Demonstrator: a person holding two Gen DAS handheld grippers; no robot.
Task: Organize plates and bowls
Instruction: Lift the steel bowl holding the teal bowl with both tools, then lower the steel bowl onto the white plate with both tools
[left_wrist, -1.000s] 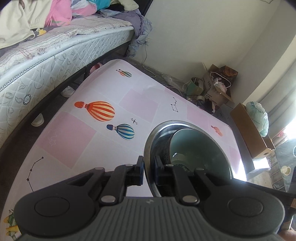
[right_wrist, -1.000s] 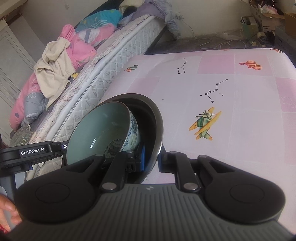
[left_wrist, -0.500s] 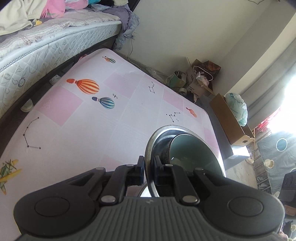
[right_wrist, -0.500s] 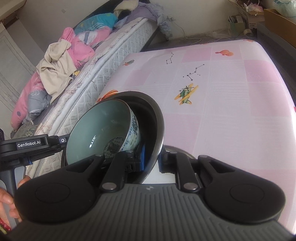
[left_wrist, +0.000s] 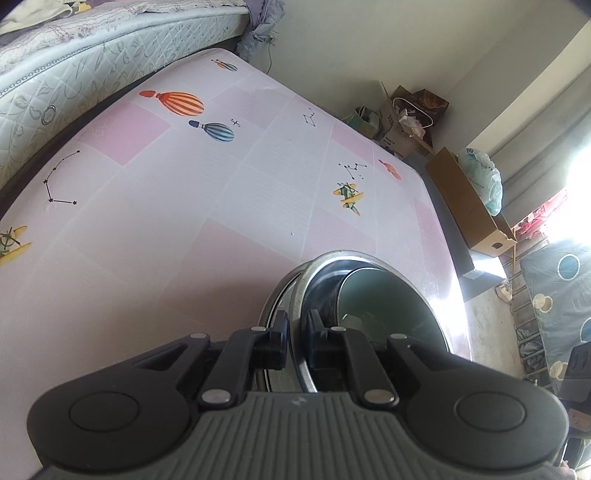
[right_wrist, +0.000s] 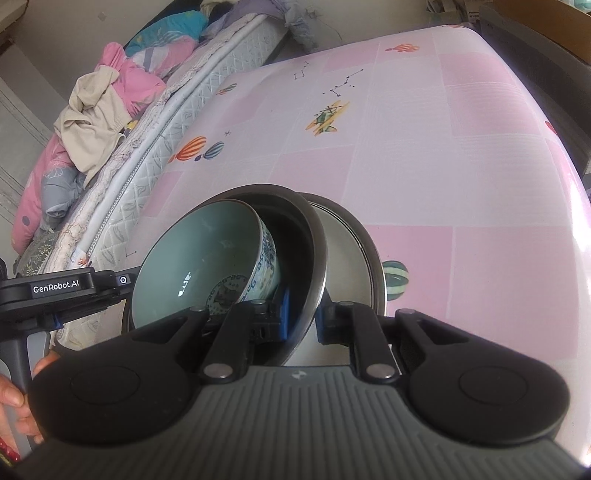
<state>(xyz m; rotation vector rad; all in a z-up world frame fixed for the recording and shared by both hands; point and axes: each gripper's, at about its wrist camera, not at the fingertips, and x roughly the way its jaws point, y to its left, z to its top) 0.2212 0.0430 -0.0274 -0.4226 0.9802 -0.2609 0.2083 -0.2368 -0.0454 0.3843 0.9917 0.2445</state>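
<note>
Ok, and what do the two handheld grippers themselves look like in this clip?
Both look alike: a ribbed grey body with two black linkage arms, round black caps and silver pivot pins. The right gripper has blue pads on its fingers. The left gripper carries white "GenRobot.AI" lettering and a grey handle, seen from the right wrist view.

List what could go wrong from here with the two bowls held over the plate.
1. Both the left gripper and the right gripper pinch only the thin rim of the metal bowl; it could slip.
2. The ceramic bowl sits loose and tilted inside, so it may slide out.
3. Lowering off-centre onto the metal plate could tip the stack.
</note>
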